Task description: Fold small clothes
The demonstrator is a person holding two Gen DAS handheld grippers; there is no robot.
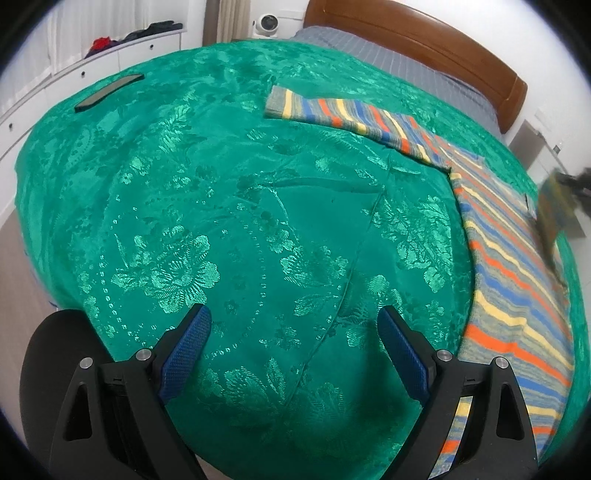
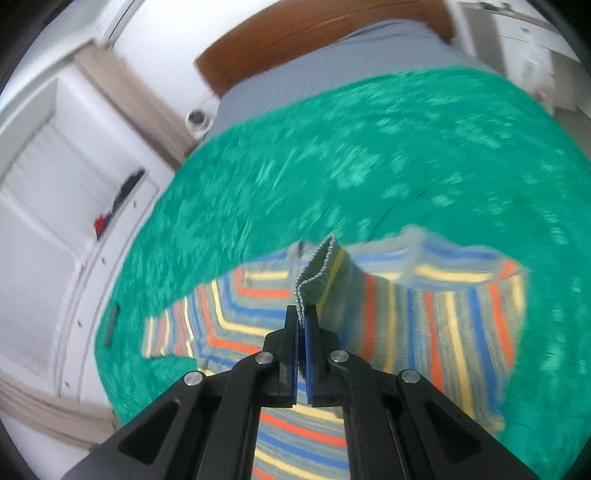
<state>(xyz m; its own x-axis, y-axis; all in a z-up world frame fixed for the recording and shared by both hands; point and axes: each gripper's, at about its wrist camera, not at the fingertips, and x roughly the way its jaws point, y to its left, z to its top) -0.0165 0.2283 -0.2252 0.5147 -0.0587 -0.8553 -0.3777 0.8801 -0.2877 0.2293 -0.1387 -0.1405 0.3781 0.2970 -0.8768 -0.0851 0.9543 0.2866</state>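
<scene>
Sweater [image 2: 424,314] cuff | clamped in my right claw [image 2: 303,325] | body lies ahead below | left claw [image 1: 295,328] apart, empty

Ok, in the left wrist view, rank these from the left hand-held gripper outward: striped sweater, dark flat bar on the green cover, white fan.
From the left hand-held gripper:
1. Striped sweater, right.
2. Dark flat bar, far left on the green cover.
3. White fan, beyond the bed.

Two downward wrist views, shared bedspread [image 1: 258,221]

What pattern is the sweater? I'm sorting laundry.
Striped sweater: orange, yellow, blue, grey; clearest in left wrist view.
</scene>
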